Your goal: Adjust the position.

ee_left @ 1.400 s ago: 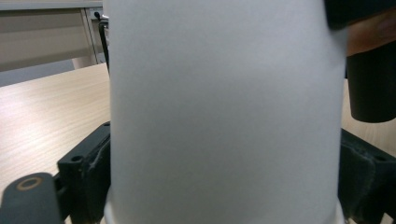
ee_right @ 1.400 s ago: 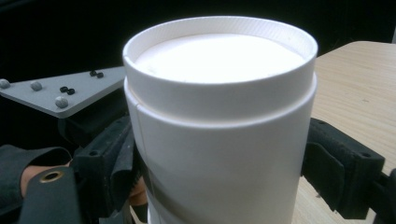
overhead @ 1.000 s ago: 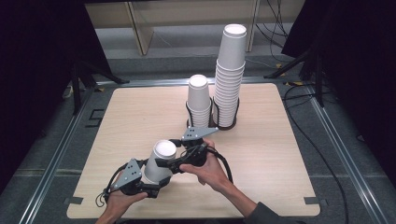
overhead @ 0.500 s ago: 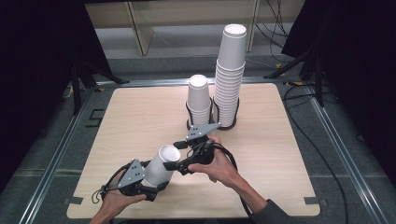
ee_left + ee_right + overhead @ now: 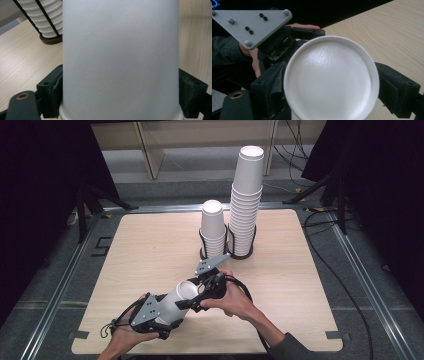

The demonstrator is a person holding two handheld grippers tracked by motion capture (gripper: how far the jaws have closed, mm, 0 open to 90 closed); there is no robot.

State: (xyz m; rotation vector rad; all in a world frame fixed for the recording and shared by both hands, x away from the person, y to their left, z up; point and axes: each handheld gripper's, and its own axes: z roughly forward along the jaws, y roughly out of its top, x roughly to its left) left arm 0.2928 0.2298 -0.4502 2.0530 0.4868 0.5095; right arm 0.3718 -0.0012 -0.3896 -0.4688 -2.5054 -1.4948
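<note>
White paper cup (image 5: 179,299) lies clamped between both tools: left (image 5: 165,317), right (image 5: 192,301).

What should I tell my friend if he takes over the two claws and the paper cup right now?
Left claw: shut on the white cup, near its rim, cup lying tilted above the table.
Right claw: jaws either side of the cup's closed bottom end; grip unclear.
Two cup stacks stand in black wire holders at the far side: a short stack and a tall stack.
Done: one cup is off the stacks, in hand.
Left: probably to pass it over or put it on a stack.
</note>
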